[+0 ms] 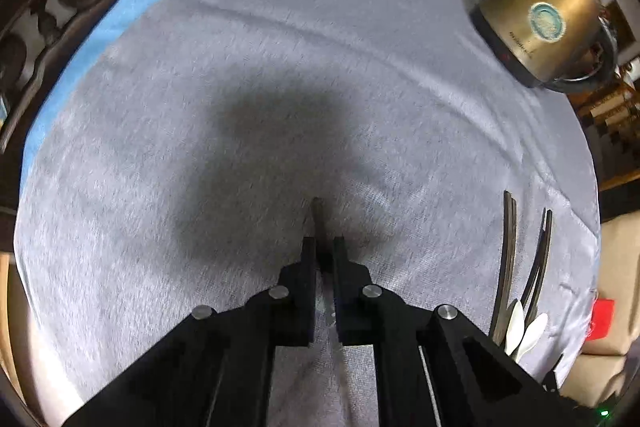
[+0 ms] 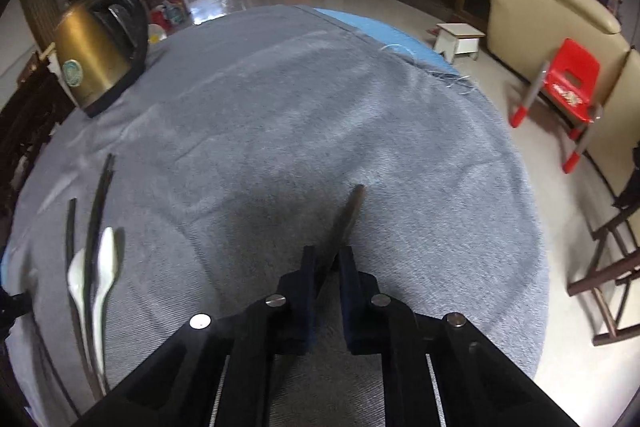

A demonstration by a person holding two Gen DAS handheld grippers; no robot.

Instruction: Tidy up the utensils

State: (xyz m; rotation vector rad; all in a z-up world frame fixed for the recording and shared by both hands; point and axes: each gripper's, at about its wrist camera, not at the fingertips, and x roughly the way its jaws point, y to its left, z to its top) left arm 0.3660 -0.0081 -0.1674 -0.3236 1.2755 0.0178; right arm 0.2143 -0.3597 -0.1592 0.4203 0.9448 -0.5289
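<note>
My left gripper (image 1: 323, 243) is shut on a dark thin utensil (image 1: 319, 223) whose end sticks out past the fingertips, just above the grey cloth (image 1: 240, 87). My right gripper (image 2: 328, 253) is shut on a dark brown utensil (image 2: 352, 211) that points forward over the cloth (image 2: 320, 107). Dark chopsticks (image 1: 510, 239) and two white spoons (image 1: 524, 327) lie together at the right in the left wrist view. The same chopsticks (image 2: 98, 203) and white spoons (image 2: 104, 267) lie at the left in the right wrist view.
A gold electric kettle (image 1: 544, 27) stands at the cloth's far edge; it also shows in the right wrist view (image 2: 96, 59). Beyond the table there is a red child's chair (image 2: 568, 87), a beige sofa (image 2: 532, 19), a white stool (image 2: 460, 41) and dark wooden chairs (image 2: 612, 267).
</note>
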